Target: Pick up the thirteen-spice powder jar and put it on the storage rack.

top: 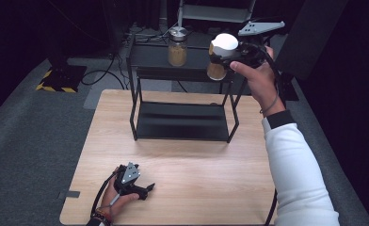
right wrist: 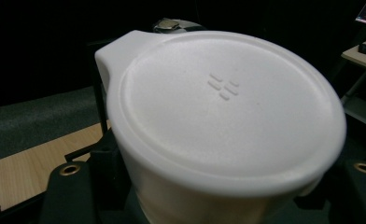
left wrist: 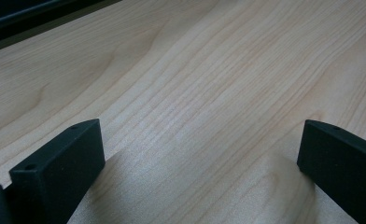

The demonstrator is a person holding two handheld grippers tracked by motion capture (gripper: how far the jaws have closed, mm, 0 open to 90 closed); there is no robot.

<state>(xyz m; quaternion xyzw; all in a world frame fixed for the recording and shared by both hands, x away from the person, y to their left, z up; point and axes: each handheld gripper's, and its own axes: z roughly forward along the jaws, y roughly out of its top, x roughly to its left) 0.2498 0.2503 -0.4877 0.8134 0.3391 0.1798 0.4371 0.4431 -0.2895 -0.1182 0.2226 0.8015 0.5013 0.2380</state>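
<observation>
Wooden table (top: 182, 169): light grain, pale top, standing on grey carpet.

Black metal rack (top: 182, 120): two tiers, set at the table's far side; the lower shelf is bare.

Glass jar (top: 177, 46): metal lid, tan contents, upright on the rack's upper shelf, left of centre.

White-lidded jar (top: 221, 54): tan contents, round white lid with a small tab at its edge (four little raised marks near the lid's middle in the right gripper view (right wrist: 225, 107)). Held up at the right end of the rack's upper shelf, level with it; I cannot tell whether its base touches the shelf.

Right gripper (top: 229, 55): carried in the person's right hand (top: 258, 77), white sleeve behind; its black jaws are clamped on either side of the white-lidded jar, just below the lid.

Left gripper (top: 147, 188): resting low at the near-left of the table in the left hand (top: 116, 195); jaws spread wide apart over bare wood, nothing between them.
</observation>
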